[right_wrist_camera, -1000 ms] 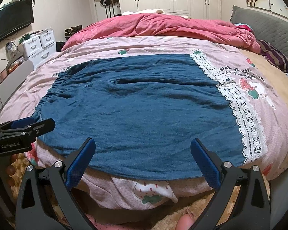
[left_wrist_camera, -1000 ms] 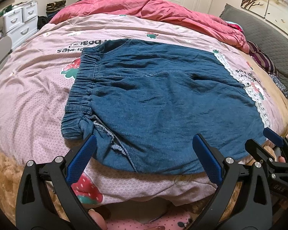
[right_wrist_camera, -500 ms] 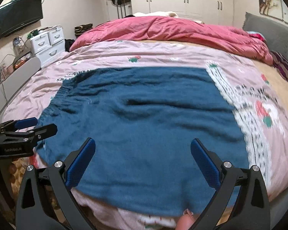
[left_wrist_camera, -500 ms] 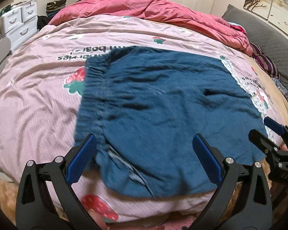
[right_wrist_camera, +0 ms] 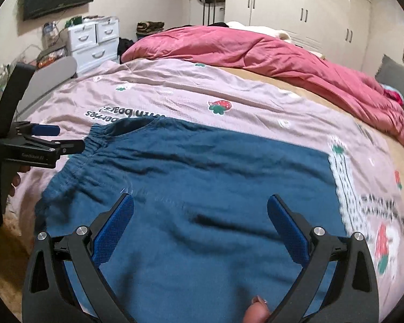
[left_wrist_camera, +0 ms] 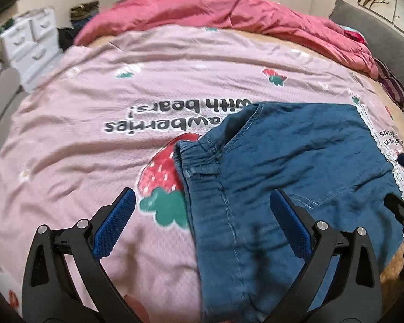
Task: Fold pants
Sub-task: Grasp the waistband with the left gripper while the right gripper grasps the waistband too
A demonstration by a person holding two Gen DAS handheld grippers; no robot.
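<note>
The blue denim pants [right_wrist_camera: 202, 188] lie spread on the pink strawberry bedspread [left_wrist_camera: 94, 134] of the bed. In the right wrist view they fill the centre and lower part of the frame, with the gathered waistband [right_wrist_camera: 94, 140] at the left. In the left wrist view they sit in the right half of the frame. The left tongs [left_wrist_camera: 202, 215] are released, with the fingers wide apart; one finger is over the bare bedspread and the other over the denim, and they grasp nothing. The right tongs [right_wrist_camera: 200, 215] are also released and hover above the middle of the cloth. I judge that the fold is not yet started, because the pants look to lie in one flat layer. The risk from here is a bad grasp. If the tongs close on the thin bedspread together with the denim, the cover will lift with the pants. If they take only the upper layer at the waistband, the fold will come out crooked. The wrinkles [right_wrist_camera: 215, 220] in the middle may also stay inside the fold.
</note>
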